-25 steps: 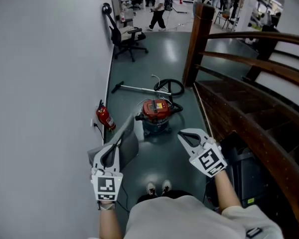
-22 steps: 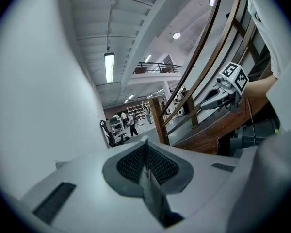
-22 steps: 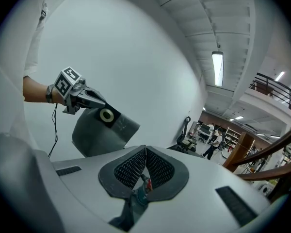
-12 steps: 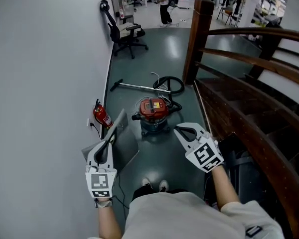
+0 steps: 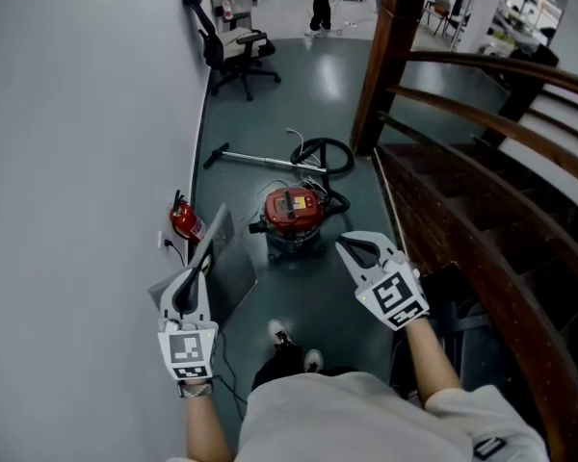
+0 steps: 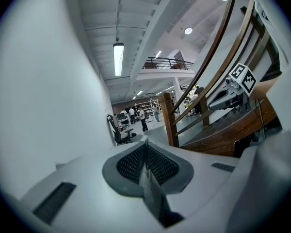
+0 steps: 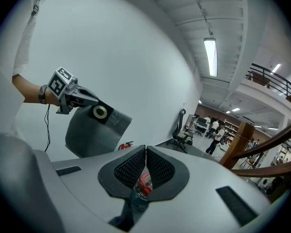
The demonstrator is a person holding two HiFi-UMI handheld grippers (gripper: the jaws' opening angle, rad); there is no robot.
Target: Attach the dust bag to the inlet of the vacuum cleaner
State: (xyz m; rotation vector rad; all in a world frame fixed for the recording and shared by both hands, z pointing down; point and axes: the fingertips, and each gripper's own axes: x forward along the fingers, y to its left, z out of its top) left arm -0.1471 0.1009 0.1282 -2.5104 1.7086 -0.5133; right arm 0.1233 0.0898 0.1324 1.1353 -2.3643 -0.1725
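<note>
The left gripper [image 5: 197, 269] pinches the bag [image 5: 227, 261] by its edge, so it hangs free. The right gripper [image 5: 345, 247] is closed and empty, probably kept free for the vacuum [image 5: 291, 215] at the centre.

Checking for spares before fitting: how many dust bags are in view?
1. The grey dust bag is clamped in the left gripper, near the wall, left of the red vacuum cleaner. Spares may lie out of view.
</note>
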